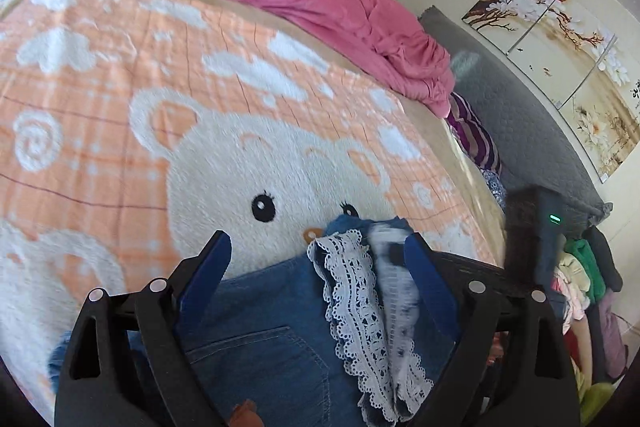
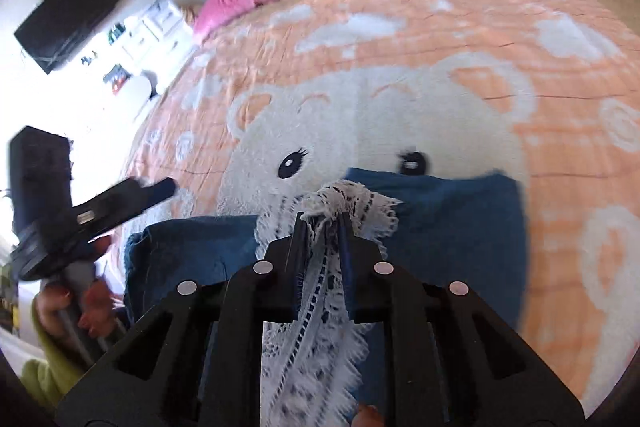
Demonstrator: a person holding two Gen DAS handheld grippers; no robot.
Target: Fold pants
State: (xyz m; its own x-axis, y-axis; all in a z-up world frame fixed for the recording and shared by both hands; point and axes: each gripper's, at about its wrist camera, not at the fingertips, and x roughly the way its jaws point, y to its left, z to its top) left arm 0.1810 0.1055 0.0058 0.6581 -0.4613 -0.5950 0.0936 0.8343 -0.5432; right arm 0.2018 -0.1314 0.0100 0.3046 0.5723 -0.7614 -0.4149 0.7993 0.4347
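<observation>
Left gripper: standing wide, blue jeans lying between its fingers.
Right gripper: pinching the lace trim.

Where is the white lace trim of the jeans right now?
In the right wrist view the lace trim is pinched in the right tongs, above the jeans on the bear blanket; the open left tongs hover nearby.

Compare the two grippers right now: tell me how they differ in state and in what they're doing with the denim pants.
The right gripper is shut on the white lace trim of the denim pants; the left gripper stands wide open, gripping nothing. The right gripper's fingers pinch bunched lace; between the left gripper's fingers the pants only lie loose. Both have black frames with blue finger pads and point down over the bear blanket.
</observation>
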